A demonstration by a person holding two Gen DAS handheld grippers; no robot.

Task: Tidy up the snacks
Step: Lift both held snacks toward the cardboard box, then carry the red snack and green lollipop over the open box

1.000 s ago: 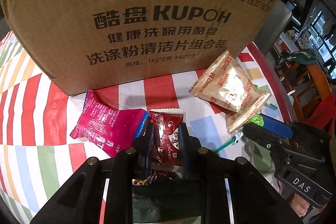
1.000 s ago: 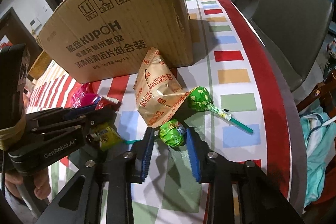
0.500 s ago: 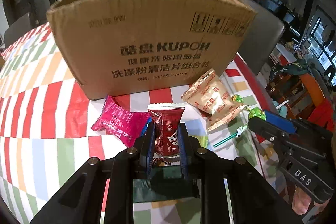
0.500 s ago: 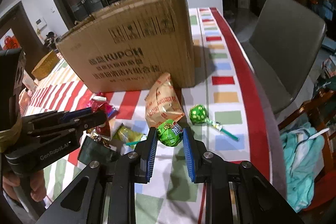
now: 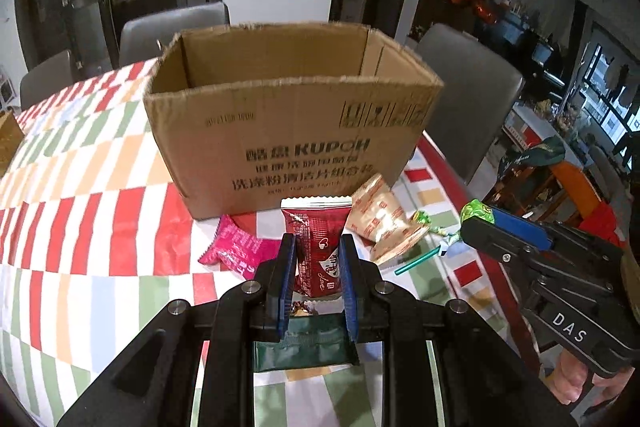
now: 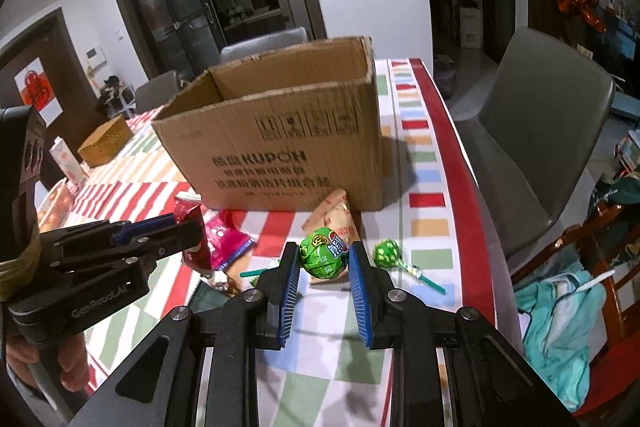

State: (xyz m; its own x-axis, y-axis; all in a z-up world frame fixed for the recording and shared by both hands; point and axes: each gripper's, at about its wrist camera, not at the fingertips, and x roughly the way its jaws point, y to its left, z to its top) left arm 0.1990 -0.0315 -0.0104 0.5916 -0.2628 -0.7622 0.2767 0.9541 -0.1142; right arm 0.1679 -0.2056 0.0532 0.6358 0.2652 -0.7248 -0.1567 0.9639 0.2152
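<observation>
My left gripper is shut on a dark red snack packet and holds it above the table, in front of the open cardboard box. My right gripper is shut on a green lollipop, also lifted; it shows in the left wrist view too. The box stands just behind both. On the cloth lie a pink packet, a tan biscuit packet, a second green lollipop and a dark green packet.
The table has a striped and checked cloth with a red edge on the right. Grey chairs stand around it. A small wooden box and a carton sit at the far left.
Both grippers have risen and pulled back from the box, each lifting its snack off the table. The box's open top now shows.
</observation>
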